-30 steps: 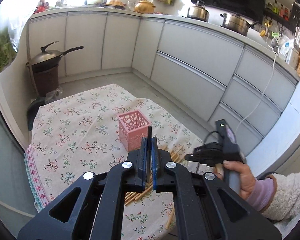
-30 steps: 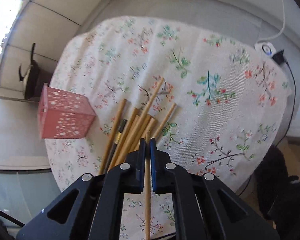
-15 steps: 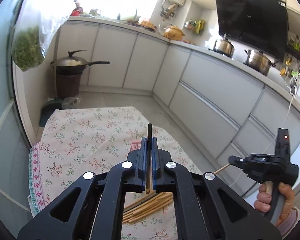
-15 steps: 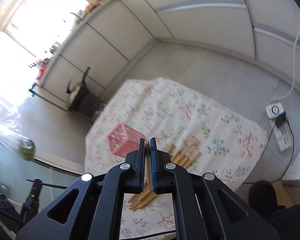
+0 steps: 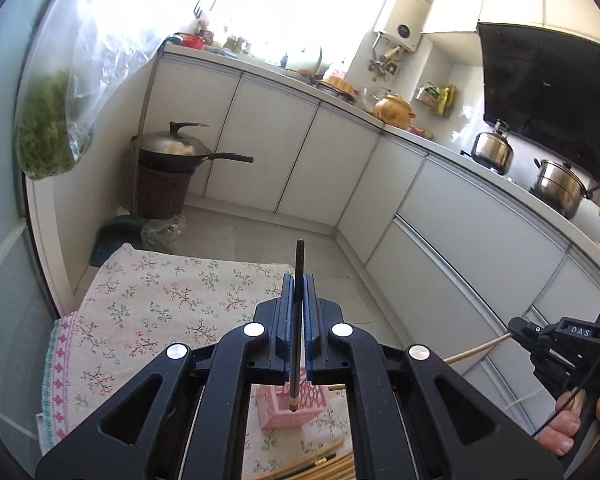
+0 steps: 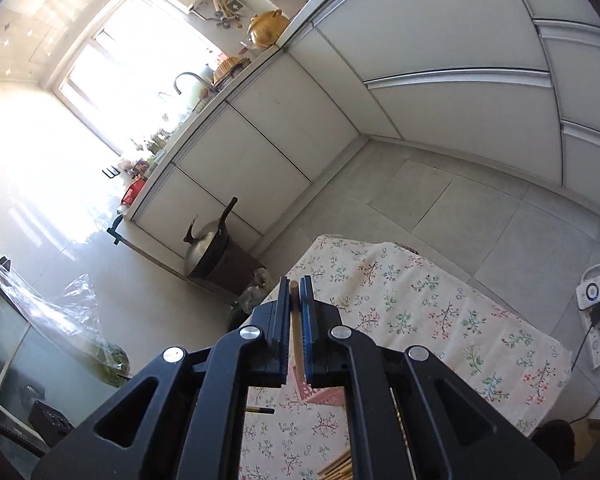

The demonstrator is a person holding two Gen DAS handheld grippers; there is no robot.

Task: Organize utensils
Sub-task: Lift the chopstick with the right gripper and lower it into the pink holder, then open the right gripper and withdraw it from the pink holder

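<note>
Both grippers are loaded here. The left hand-held gripper (image 5: 296,320) is clamped tight on a black chopstick (image 5: 298,276) that stands nearly upright, its brass-tipped end hanging just above the pink holder (image 5: 296,412) on the table (image 5: 148,304). The right hand-held gripper (image 6: 296,320) is pinched on a bamboo chopstick (image 6: 294,312), and in the left view that stick pokes out toward the left of the right unit (image 5: 555,340).

What I'd worry about:
- Each stick is held at one narrow spot, so it can pivot between the pads. If the black one swings, the tip misses the holder's opening or catches the cut-out wall.
- The holder looks light. A stick pushed in at a slant could tip it or shove it along the cloth.
- Two sticks heading for one small opening means they could knock into each other, or one gripper could bump the other.
- The bamboo stick sticks out sideways, so it needs turning before it can go in, and I reckon that's where it could slip out.

Stuff I can't really make out:
- The gripper bodies block most of the holder in both views, so I can't tell what's inside it.
- The rest of the chopsticks (image 5: 319,468) on the table only peek out at the bottom edge, so I can't count them.
- In the right view only a pink corner (image 6: 319,394) of the holder shows.
- The window glare washes out the far counter.
</note>
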